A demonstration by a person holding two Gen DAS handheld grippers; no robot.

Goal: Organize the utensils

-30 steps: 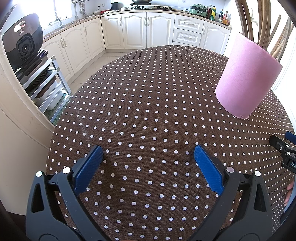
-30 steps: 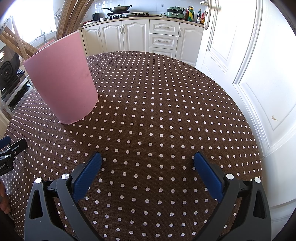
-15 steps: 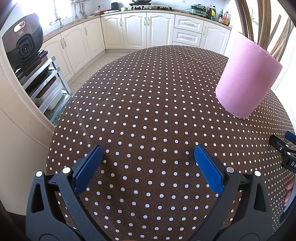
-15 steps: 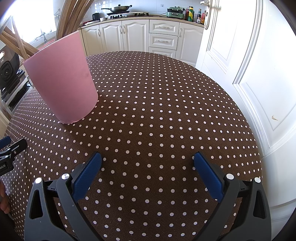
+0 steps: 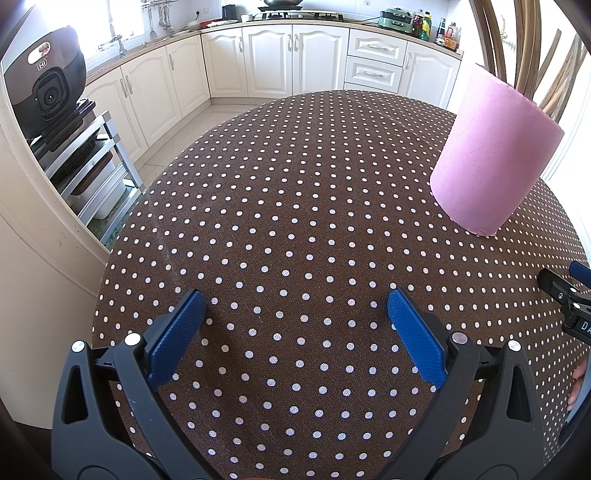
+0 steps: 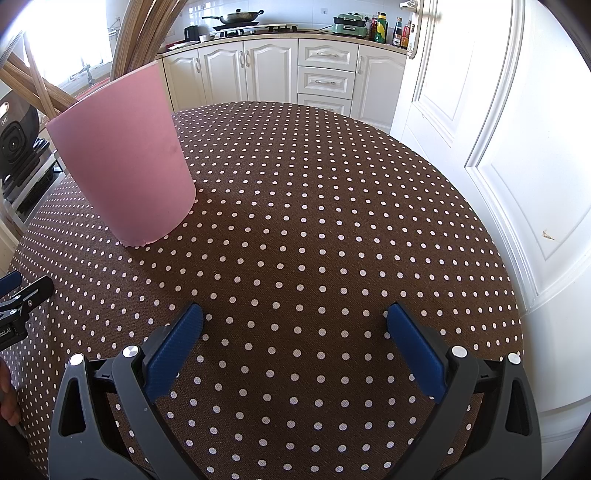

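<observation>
We have both tools low over the round table (image 5: pixel 295 206), which is covered in a brown cloth with white dots. Our left gripper (image 5: pixel 295 314) is spread wide with nothing between its blue pads (image 5: pixel 415 338), and our right gripper (image 6: pixel 295 328) is likewise released and empty.

The task's things are all in one place: a pink cylindrical holder (image 6: pixel 129 162) stands upright on the cloth, between the two grippers and further from us, and a bundle of long wooden utensils (image 6: pixel 147 33) fans out of its top, leaning in several directions (we cannot tell from here whether they are chopsticks, spoons or spatula handles; only the shafts show). No loose utensil lies on the table within either view.

We judge the wooden shafts to be light, stiff and not fragile, with a smooth surface that may slide between the pads if pinched lightly. The best hold seems to be across a single shaft, just above the holder's rim, where the shafts are still close together but separable. The holder itself looks thin-walled and light, with a slightly ragged bottom edge, so it could tip or skid if a shaft is pulled sideways; steadying its wall with the other gripper seems wise.
</observation>
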